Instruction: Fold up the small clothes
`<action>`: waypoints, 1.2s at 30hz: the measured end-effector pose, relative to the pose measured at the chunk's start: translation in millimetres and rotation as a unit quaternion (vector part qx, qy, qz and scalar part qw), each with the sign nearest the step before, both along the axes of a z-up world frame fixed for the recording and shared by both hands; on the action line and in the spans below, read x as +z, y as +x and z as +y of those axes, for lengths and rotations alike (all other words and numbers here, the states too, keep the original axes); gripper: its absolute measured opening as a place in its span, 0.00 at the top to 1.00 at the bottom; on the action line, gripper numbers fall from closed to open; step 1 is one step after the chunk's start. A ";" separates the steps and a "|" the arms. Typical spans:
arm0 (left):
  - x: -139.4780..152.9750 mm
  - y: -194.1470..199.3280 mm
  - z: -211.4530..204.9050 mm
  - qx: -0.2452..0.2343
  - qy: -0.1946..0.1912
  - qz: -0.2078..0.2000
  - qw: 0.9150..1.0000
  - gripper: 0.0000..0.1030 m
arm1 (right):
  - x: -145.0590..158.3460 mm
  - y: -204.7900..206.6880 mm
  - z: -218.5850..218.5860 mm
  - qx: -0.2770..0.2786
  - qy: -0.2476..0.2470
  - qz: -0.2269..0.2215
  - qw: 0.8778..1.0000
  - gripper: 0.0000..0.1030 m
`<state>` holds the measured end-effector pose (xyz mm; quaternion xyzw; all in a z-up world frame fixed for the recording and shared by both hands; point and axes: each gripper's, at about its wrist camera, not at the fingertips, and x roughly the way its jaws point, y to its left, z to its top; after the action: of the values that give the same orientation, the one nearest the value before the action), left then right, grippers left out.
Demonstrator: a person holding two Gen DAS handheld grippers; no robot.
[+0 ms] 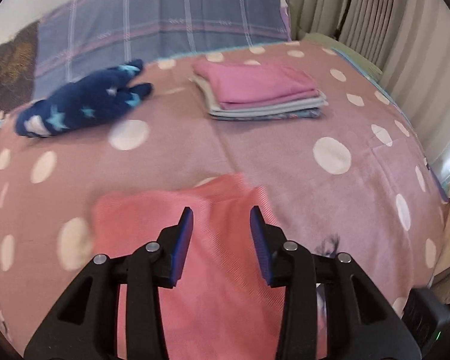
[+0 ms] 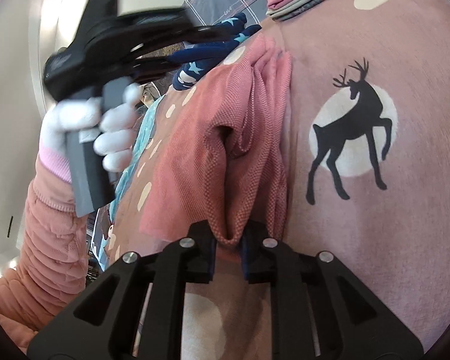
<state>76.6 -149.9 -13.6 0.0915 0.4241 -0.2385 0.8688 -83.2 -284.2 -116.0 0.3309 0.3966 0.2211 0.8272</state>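
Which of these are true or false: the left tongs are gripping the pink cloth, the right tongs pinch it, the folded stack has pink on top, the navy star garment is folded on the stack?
1. The left tongs grip the pink cloth. False: they stand open above it.
2. The right tongs pinch a fold of it. True.
3. The folded stack has a pink piece on top. True.
4. The navy star garment lies folded on the stack. False: it lies bunched, apart, on the bedspread.

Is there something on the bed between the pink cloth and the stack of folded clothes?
Nothing visible. Between the pink cloth and the stack of folded clothes lies only bare dotted bedspread. The navy star garment sits off to the left of that path.
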 end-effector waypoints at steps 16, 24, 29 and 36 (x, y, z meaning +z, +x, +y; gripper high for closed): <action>-38.8 -164.5 120.7 -0.011 0.078 -0.045 0.996 0.49 | 4.3 -2.7 0.2 -0.003 -0.018 0.006 1.000 0.88; -70.4 -160.7 119.6 0.015 0.088 -0.052 0.995 0.49 | 14.6 -0.5 4.3 -0.017 -0.032 0.002 0.999 0.89; -75.4 -154.1 130.2 0.051 0.076 -0.052 0.994 0.47 | 21.2 -1.8 0.2 -0.030 -0.009 0.001 0.999 0.92; -88.2 -160.0 153.6 0.074 0.049 -0.034 0.995 0.49 | -3.0 -2.7 -13.3 -0.049 -0.005 0.063 0.997 0.94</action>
<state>-83.4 3.7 -101.8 0.1106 0.4111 -0.1493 0.8924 -85.9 -297.5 -119.0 0.3587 0.4322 0.1570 0.8123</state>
